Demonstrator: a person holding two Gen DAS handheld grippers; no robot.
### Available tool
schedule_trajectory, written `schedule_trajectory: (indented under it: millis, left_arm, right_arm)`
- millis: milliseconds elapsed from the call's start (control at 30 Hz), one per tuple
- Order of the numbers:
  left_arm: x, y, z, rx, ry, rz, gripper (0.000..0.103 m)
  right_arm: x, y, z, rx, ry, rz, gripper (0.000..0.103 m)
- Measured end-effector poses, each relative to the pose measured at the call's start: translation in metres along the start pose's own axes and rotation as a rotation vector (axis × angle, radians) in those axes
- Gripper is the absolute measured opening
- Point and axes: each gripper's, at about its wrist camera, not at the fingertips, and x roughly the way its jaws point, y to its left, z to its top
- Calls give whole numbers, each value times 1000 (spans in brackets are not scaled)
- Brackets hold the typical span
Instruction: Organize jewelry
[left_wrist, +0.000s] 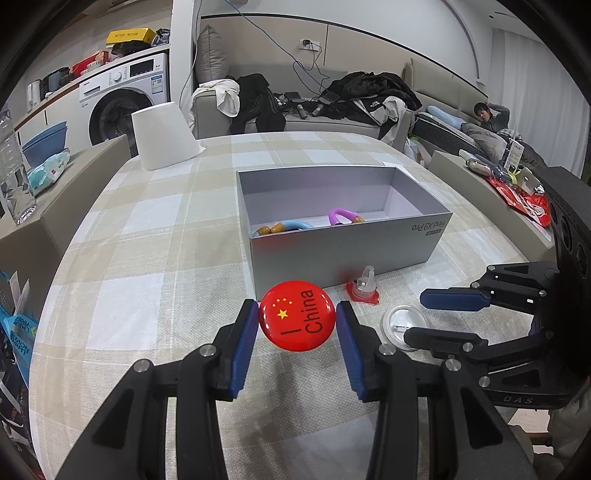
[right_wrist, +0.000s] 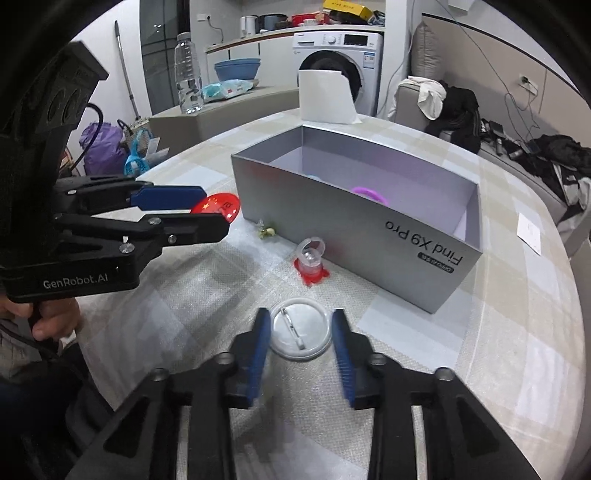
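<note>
A round red "I China" badge (left_wrist: 297, 315) sits between the fingers of my left gripper (left_wrist: 297, 314), which close against its edges; it also shows in the right wrist view (right_wrist: 218, 208). A white badge lying pin-side up (right_wrist: 300, 328) rests on the table between the open fingers of my right gripper (right_wrist: 300, 332), which straddle it without touching. The same badge shows in the left wrist view (left_wrist: 404, 325). A grey open box (left_wrist: 351, 251) behind holds a purple ring (left_wrist: 343, 216) and a blue piece with amber beads (left_wrist: 284, 227).
A small red and clear trinket (right_wrist: 312, 262) lies by the box front. A tiny greenish item (right_wrist: 266, 230) lies near the box corner. A white paper roll (left_wrist: 162, 134) stands at the table's far side. The checked tablecloth (left_wrist: 147, 280) covers the round table.
</note>
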Motion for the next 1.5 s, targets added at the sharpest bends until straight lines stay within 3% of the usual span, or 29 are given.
schedule_trajectory:
  millis: [100, 200, 333, 433, 467, 967, 1500]
  left_arm:
    - [0, 0, 0, 1, 2, -1, 37]
    - [-1, 1, 0, -1, 0, -2, 37]
    - [0, 1, 0, 0, 2, -2, 37]
    - [1, 1, 0, 0, 0, -3, 37]
    - [1, 1, 0, 0, 0, -3, 37]
    - [0, 0, 1, -4, -10, -3, 37]
    - [-14, 0, 9, -19, -77, -4, 37]
  right_arm:
    - [4, -2, 0, 9, 11, 3, 36]
    - [6, -1, -1, 14, 23, 19, 48]
    - [9, 7, -1, -14, 23, 15, 52]
    - [10, 11, -2, -28, 26, 0, 49]
    - [9, 10, -2, -29, 29, -7, 41]
    - [-3, 6, -7, -32, 15, 19, 40]
    - [-40, -3, 9, 40, -153, 18, 40]
